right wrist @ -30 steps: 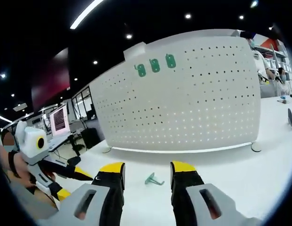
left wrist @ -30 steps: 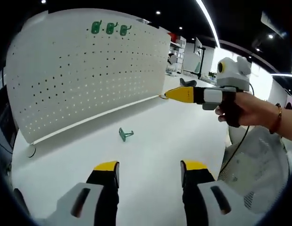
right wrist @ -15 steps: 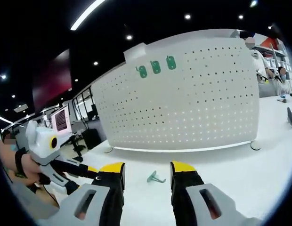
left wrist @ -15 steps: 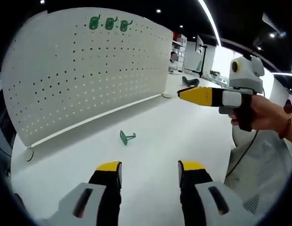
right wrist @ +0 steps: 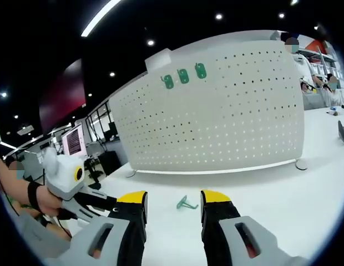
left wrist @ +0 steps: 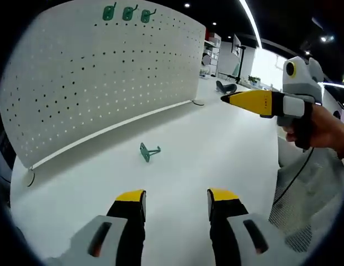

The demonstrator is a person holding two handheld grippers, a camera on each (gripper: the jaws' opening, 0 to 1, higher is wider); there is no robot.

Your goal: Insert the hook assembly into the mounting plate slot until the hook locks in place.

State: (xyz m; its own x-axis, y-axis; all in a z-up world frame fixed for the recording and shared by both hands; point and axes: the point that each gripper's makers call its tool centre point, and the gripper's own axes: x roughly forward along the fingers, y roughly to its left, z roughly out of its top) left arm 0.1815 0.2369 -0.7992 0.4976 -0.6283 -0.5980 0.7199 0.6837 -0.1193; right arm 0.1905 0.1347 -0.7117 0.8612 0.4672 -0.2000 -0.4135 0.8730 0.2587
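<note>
A green hook (left wrist: 148, 151) lies loose on the white table (left wrist: 216, 144) at the centre of the left gripper view, in front of the white pegboard (left wrist: 100, 77), which carries three green hooks (left wrist: 125, 13) at its upper left. The left gripper (left wrist: 176, 200) at the bottom has its jaws apart and empty. In the right gripper view the right gripper (right wrist: 173, 199) is likewise spread and empty, the hook (right wrist: 186, 204) between its tips.
</note>
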